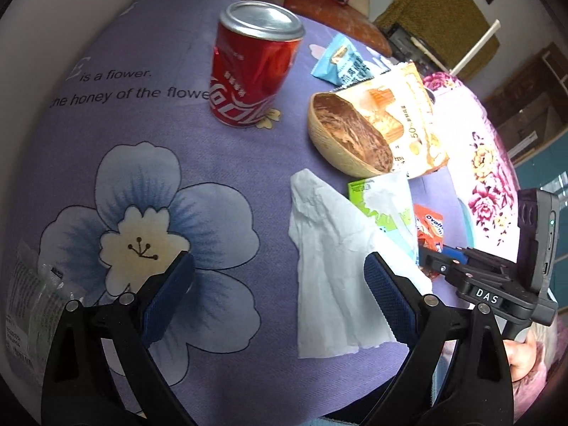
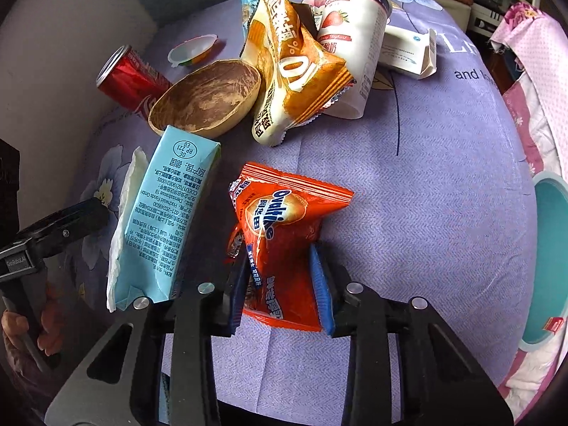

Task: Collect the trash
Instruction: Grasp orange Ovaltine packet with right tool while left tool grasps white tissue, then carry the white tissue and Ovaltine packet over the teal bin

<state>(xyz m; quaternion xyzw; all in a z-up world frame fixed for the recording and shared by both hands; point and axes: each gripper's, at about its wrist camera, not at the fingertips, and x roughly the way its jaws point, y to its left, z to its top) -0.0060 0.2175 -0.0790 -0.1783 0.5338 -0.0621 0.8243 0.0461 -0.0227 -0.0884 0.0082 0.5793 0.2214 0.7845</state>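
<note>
The coconut-shell bowl [image 2: 206, 99] lies tipped on its side, its brown-streaked inside bare of contents. Just right of it a tan snack bag [image 2: 291, 71] leans against a strawberry yoghurt cup [image 2: 351, 39], which stands upright; whether anything is in the cup cannot be told. Behind the bowl to the left a red cola can [image 2: 127, 78] stands upright with its silver end up, and beyond it a small plastic jelly cup [image 2: 191, 51] sits with something orange inside. A folded white carton [image 2: 408, 53] lies right of the yoghurt cup. At the right edge stands a teal bin [image 2: 546, 266], its inside hidden.

The right hand-held gripper [image 2: 280, 284] is clamped on an orange Ovaltine packet [image 2: 284, 241], blue pads pressing the crumpled wrapper from both sides, near the front of the scene. A light blue drink carton [image 2: 167, 220] lies just left of it, partly over a white tissue [image 1: 333, 269]. The left hand-held gripper [image 1: 280, 284] is spread wide above the cloth with nothing between its pads, the tissue under its right finger.

Everything rests on a purple sheet [image 1: 220, 163] printed with blue flowers and dark lettering. A pink floral blanket [image 1: 486, 177] lies to the right, with wooden furniture beyond.
</note>
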